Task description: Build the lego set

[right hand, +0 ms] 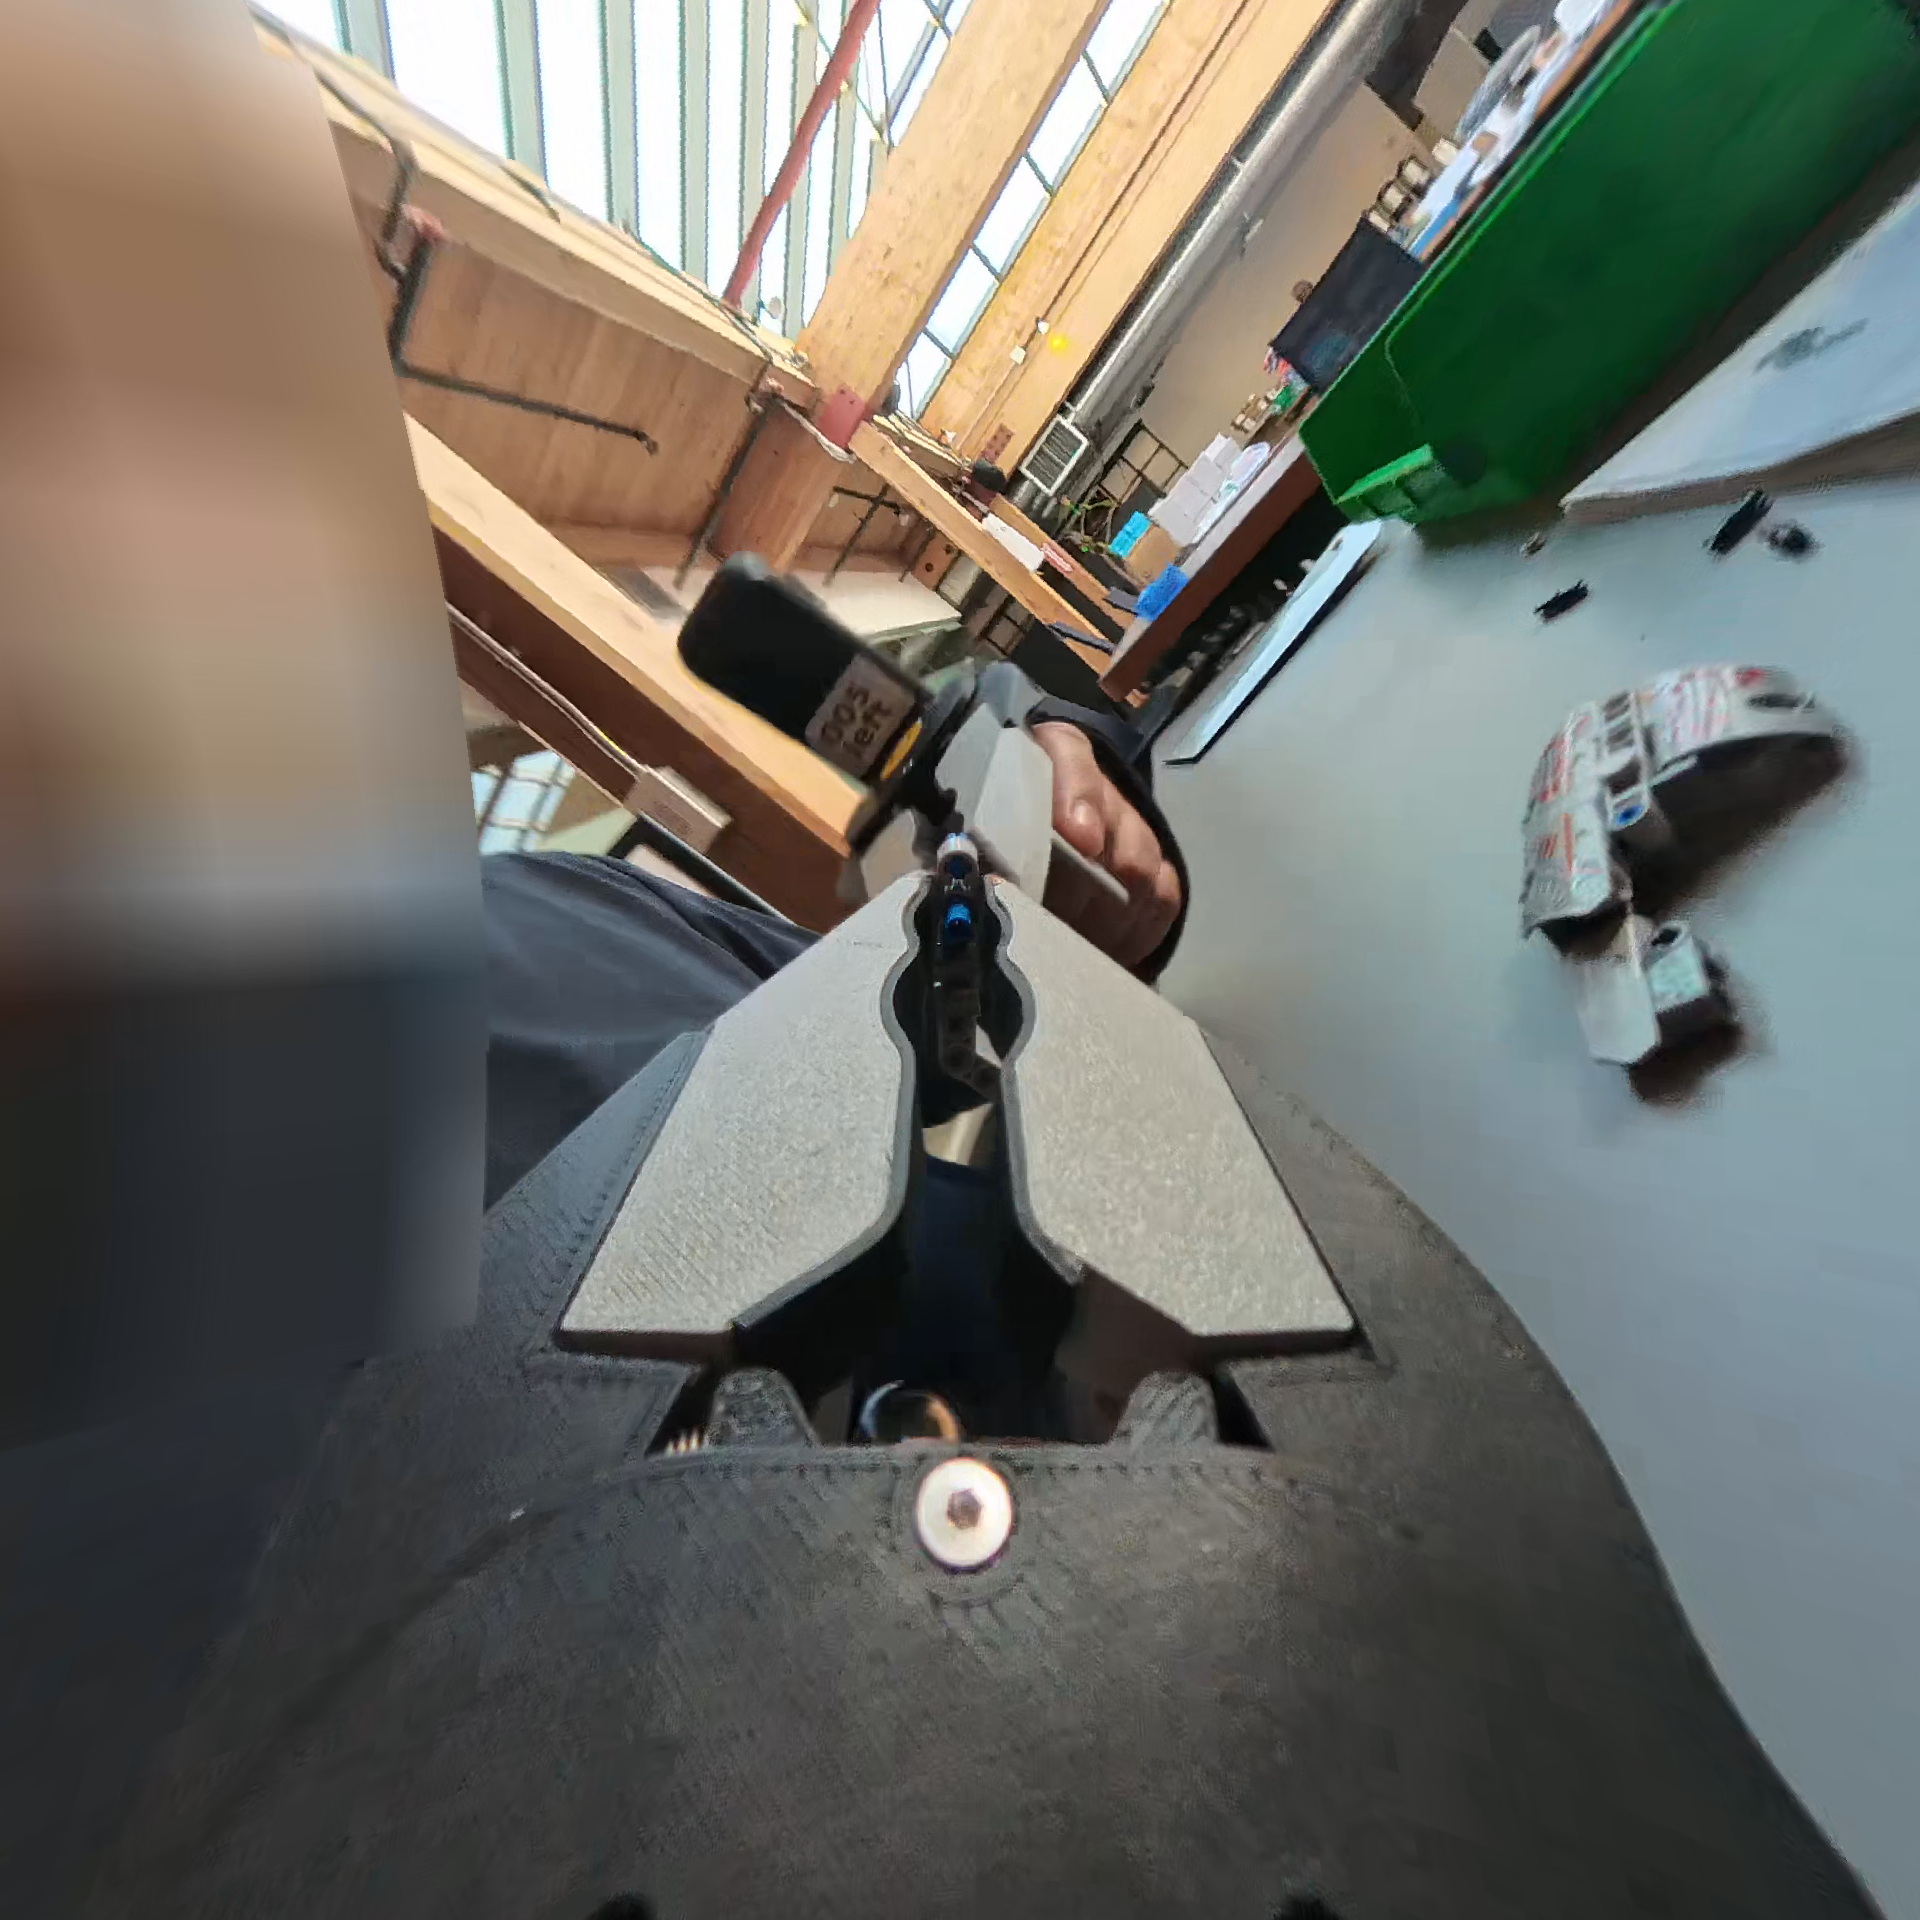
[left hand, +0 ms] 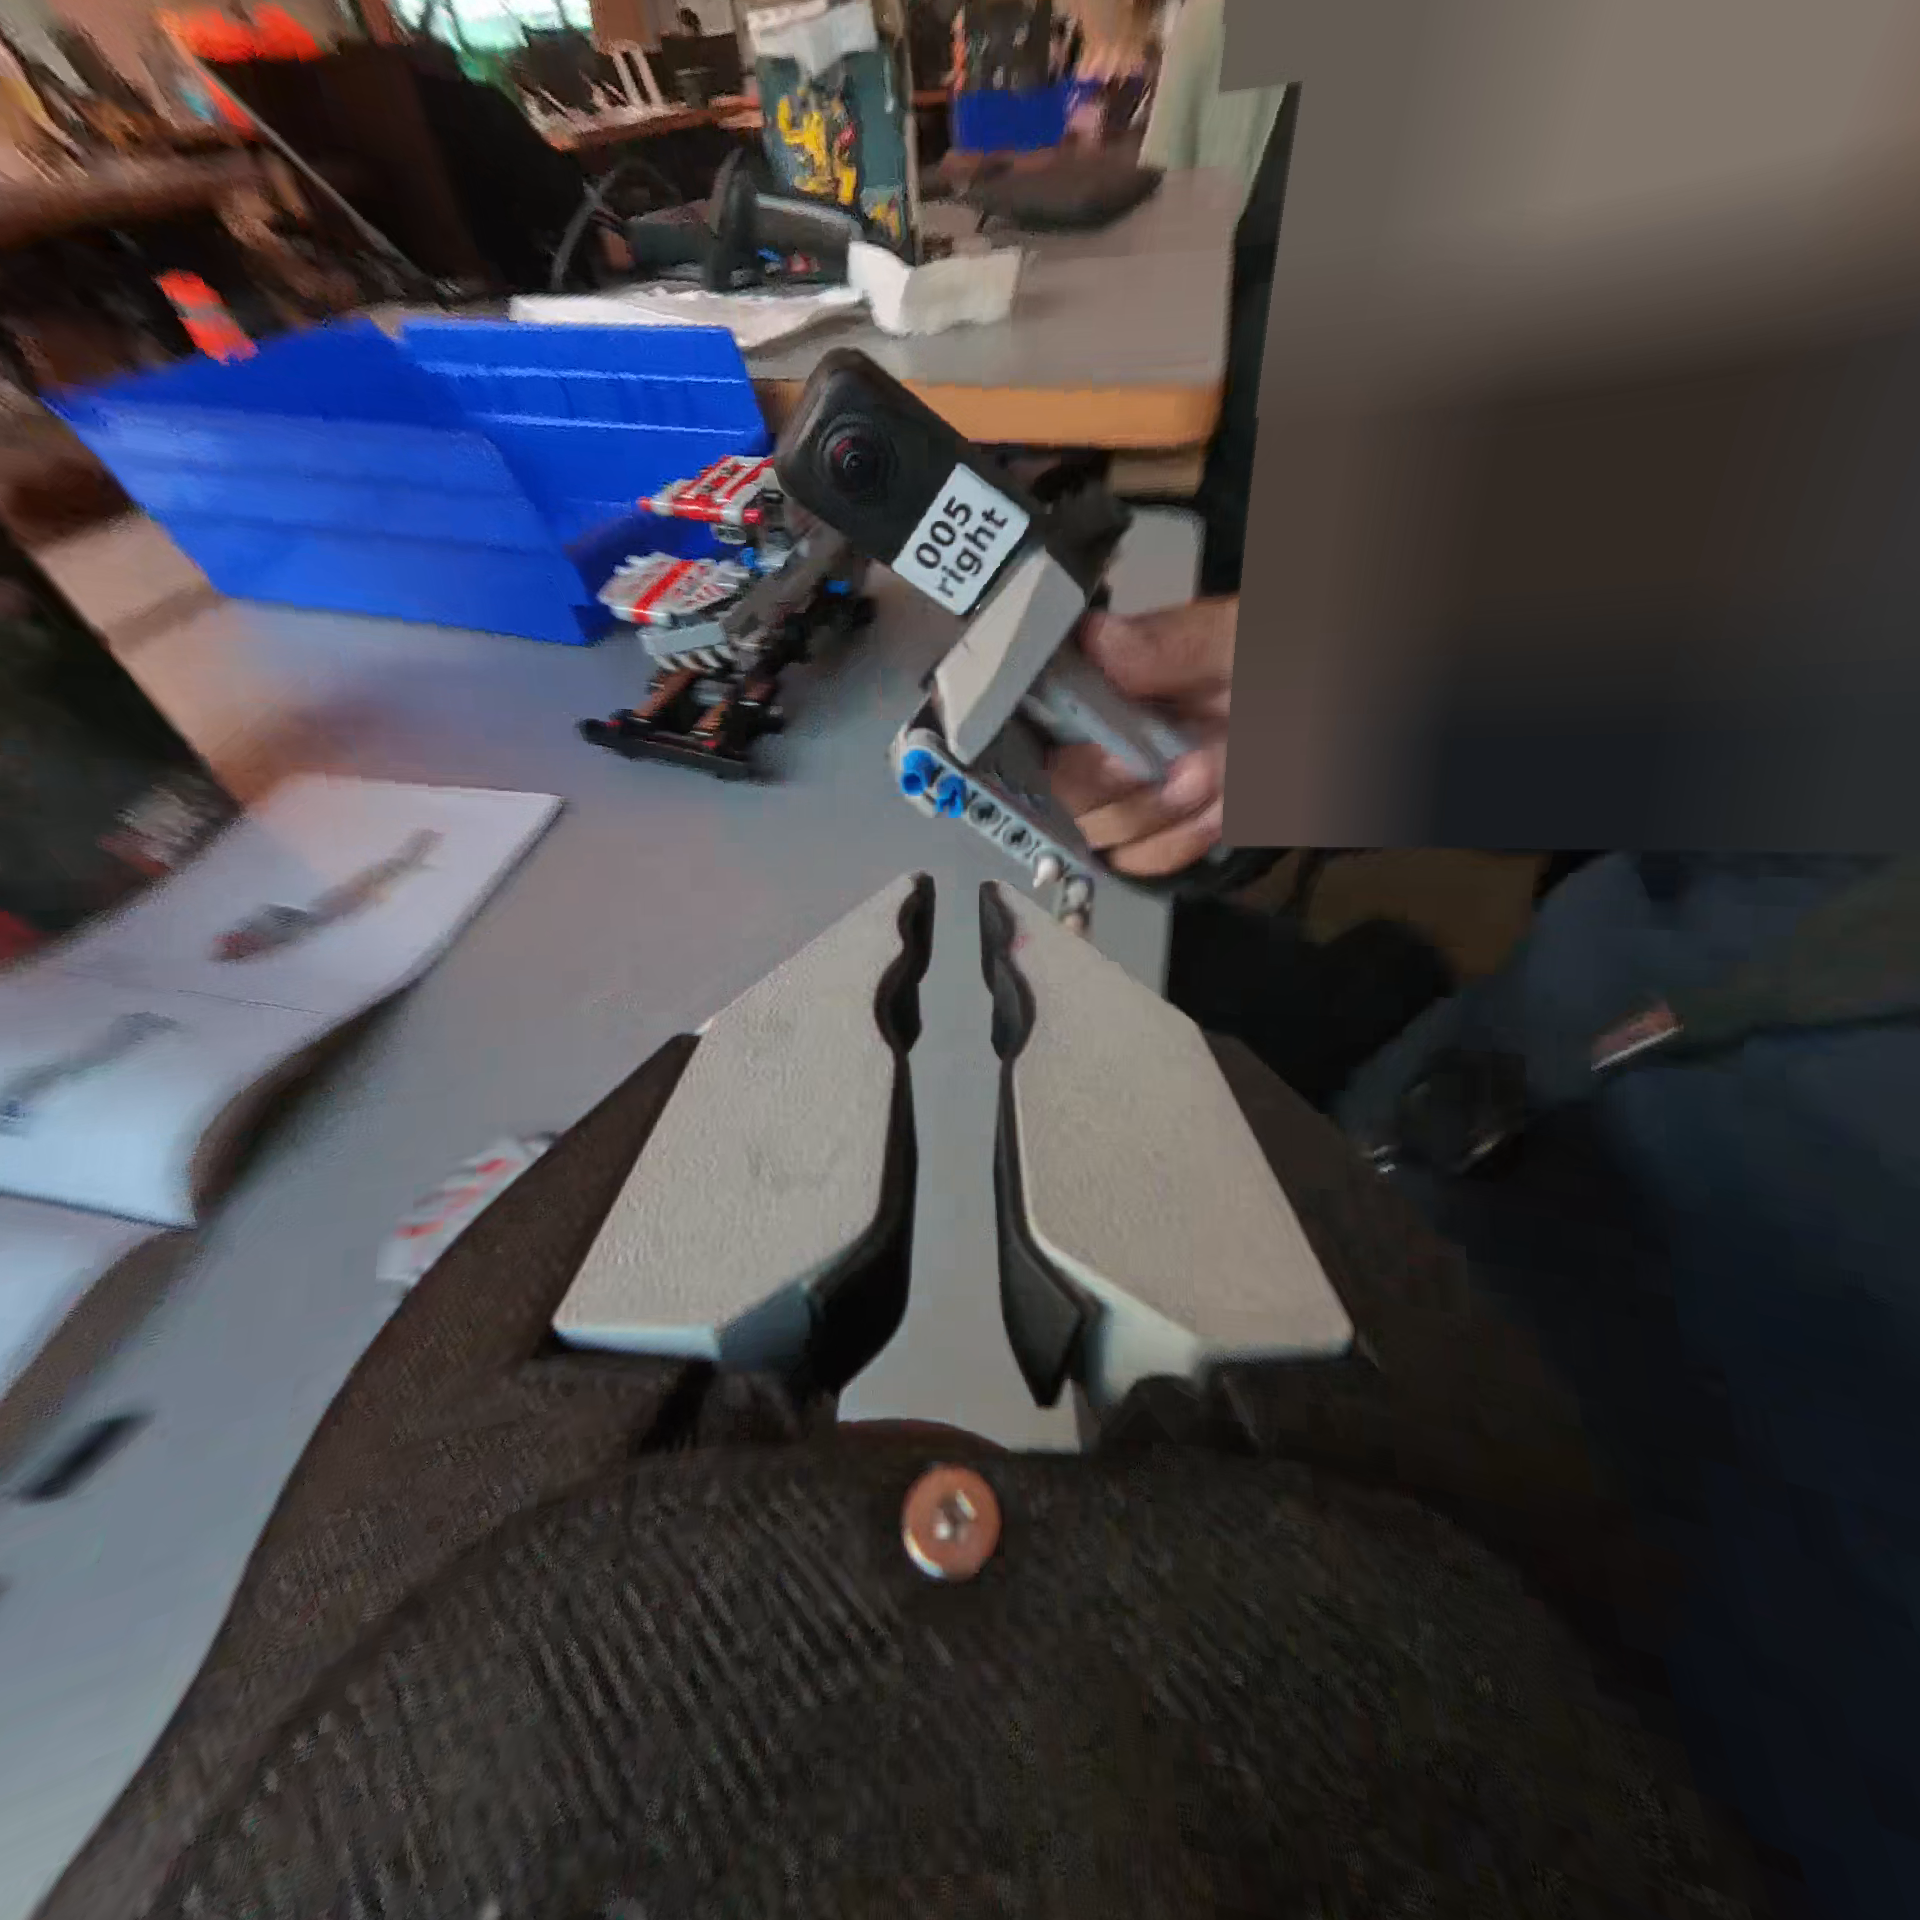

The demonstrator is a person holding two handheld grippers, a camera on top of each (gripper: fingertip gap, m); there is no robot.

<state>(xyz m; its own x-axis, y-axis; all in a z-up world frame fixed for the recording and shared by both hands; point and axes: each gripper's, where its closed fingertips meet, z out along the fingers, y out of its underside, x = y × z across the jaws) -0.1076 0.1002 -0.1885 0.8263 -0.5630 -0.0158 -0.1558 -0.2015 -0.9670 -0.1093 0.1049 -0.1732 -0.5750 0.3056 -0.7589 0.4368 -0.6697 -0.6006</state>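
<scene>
Up close, the left gripper hovers above the grey table, its fingers parted by a narrow gap with nothing between them. Just beyond its tips hangs the right gripper, gripped by a hand and pinching a grey beam studded with blue and pale pins; the beam slants down toward the left gripper's tips without touching them. In the right wrist view the right gripper is closed on that beam, which runs lengthwise between its fingers, a blue pin showing near the tips.

Behind the beam, farther along the table, stands the model, a black frame with grey, red-striped panels on top, set just in front of a blue bin. Left of the model lies an open booklet. In the right wrist view a separate curved grey panel piece with red markings lies on the table to the right of the beam, with a few small black pins beyond it near a green crate.
</scene>
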